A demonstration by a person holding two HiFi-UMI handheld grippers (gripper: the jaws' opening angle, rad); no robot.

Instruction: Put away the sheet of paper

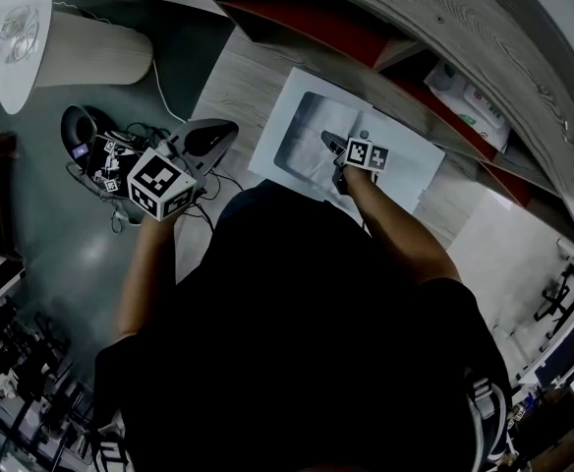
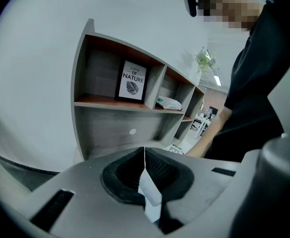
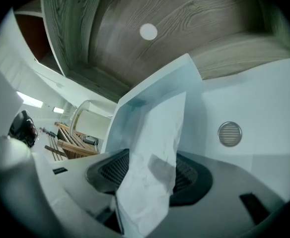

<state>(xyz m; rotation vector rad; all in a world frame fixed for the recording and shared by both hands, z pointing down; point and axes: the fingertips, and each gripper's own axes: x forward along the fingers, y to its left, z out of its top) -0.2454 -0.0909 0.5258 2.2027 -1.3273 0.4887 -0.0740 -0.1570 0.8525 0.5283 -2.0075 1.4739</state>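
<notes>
Right gripper (image 3: 150,177) has its jaws apart, w/ one edge of the sheet of paper (image 1: 405,170) standing loose between them; the pads do not press it, as far as I see. Left gripper (image 2: 145,168) is closed, w/ a small white slip (image 2: 151,200) caught between its pads. It hangs well apart from the sheet, over the grey floor (image 1: 71,254).

Progress, in my judgement: nearly done. The sheet lies mostly flat on the pale wood-look surface (image 1: 238,87) at the foot of the shelf unit (image 2: 110,123), below the panel w/ a white dot (image 3: 148,31). What is left is prob. only to draw the right gripper off w/o dragging the paper. Whether this place is the final one I cannot tell.

The sheet is white, thin, approx. rectangular, and lies at an angle to the shelf front. Its edge at the jaws is lifted and creased, w/ small wrinkles. A grey shade runs across the middle, so prob. it bows up there.
</notes>
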